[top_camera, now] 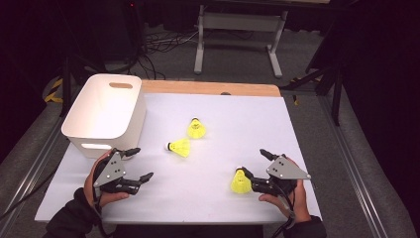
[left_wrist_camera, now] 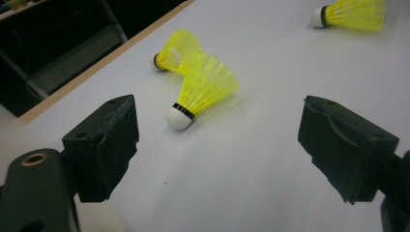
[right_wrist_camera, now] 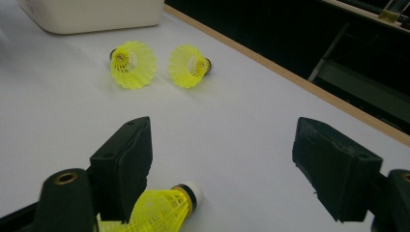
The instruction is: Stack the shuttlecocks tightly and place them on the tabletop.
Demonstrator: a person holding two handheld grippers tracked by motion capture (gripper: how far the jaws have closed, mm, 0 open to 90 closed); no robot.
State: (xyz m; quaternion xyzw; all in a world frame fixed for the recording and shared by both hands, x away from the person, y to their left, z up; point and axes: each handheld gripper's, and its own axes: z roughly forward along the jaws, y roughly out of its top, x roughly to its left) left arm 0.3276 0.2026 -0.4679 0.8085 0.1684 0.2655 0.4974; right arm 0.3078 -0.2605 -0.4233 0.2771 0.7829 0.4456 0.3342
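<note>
Black-jawed and spread wide, the right gripper grasps nothing; a yellow plastic shuttlecock with a white cork tip lies on its side just beside one jaw, and in the right gripper view it looks to be touching that jaw's outer face, not between the two. The left gripper also stands released, jaws far apart, hovering low over the white table top near the front left. Ahead of it lie two more yellow shuttlecocks, one on its side mid-table, the other just beyond it. A white plastic bin with handle slots stands at the table's left edge, close behind the left gripper.
</note>
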